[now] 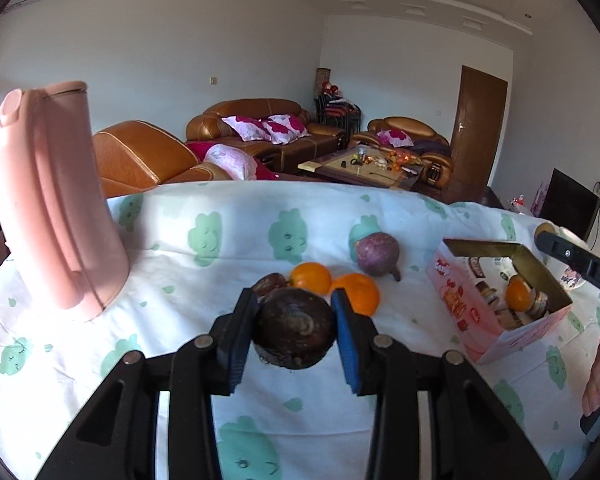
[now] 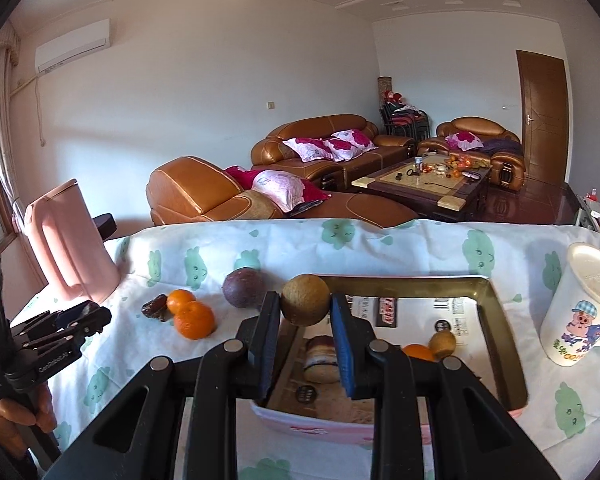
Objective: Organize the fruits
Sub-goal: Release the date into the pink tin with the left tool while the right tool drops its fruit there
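My left gripper [image 1: 296,312] is shut on a dark brown fruit [image 1: 296,332] and holds it above the cloth, in front of two oranges [image 1: 356,294] and another dark fruit [image 1: 269,284]. A purple passion fruit [image 1: 377,253] lies behind them. My right gripper [image 2: 305,308] is shut on a round brown fruit [image 2: 305,299] above the near left part of the pink box [image 2: 500,308]. The box holds an orange [image 2: 418,352], a small brown fruit [image 2: 442,343] and a snack pack [image 2: 320,358]. The left gripper also shows in the right wrist view [image 2: 76,318].
A tall pink kettle [image 1: 56,200] stands at the table's left. A white lidded mug [image 2: 580,308] stands right of the box. The table has a white cloth [image 1: 220,232] with green prints. Sofas and a coffee table lie beyond the far edge.
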Demonstrator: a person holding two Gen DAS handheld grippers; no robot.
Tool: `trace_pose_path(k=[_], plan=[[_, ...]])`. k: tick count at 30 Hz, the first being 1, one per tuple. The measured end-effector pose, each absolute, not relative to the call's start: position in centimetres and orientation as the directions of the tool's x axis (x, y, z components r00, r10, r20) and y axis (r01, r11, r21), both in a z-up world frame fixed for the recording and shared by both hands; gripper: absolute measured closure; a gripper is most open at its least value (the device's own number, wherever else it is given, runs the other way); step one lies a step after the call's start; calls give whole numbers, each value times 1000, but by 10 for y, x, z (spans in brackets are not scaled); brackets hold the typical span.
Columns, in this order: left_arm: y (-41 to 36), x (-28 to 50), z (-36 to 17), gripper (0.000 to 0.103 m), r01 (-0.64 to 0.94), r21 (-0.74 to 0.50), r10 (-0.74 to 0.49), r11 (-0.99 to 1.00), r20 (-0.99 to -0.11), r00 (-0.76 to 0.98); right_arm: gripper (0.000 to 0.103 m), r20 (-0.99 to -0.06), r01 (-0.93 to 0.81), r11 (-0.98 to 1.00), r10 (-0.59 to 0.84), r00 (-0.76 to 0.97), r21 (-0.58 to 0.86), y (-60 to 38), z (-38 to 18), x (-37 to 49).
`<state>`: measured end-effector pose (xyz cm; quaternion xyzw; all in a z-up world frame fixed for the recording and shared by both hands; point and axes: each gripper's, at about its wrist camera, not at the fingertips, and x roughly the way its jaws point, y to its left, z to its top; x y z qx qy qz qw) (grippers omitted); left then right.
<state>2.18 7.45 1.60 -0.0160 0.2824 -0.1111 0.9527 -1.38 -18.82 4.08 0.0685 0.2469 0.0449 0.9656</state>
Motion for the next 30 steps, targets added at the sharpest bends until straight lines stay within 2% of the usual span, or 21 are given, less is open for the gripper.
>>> trace_pose_path(k=[7,15,22,30], plan=[[-9,34,33,63,345,-83,-338,935,-508,792,76,-473,69,989,3,881,134,-250,41,-10],[-107,60,28,63,463,-99,-436,881,-551,712,75,-507,155,977,-62,860,144,-293,31,-1],[-149,67,2,63,488,-73,-424,870,-617,663,75,-573,143,980,-40,818,136,-295,10,18],[-150,68,-8,60,454,-47,-375,890,-643,668,75,-601,108,984,-3,799,139,-283,-1,23]])
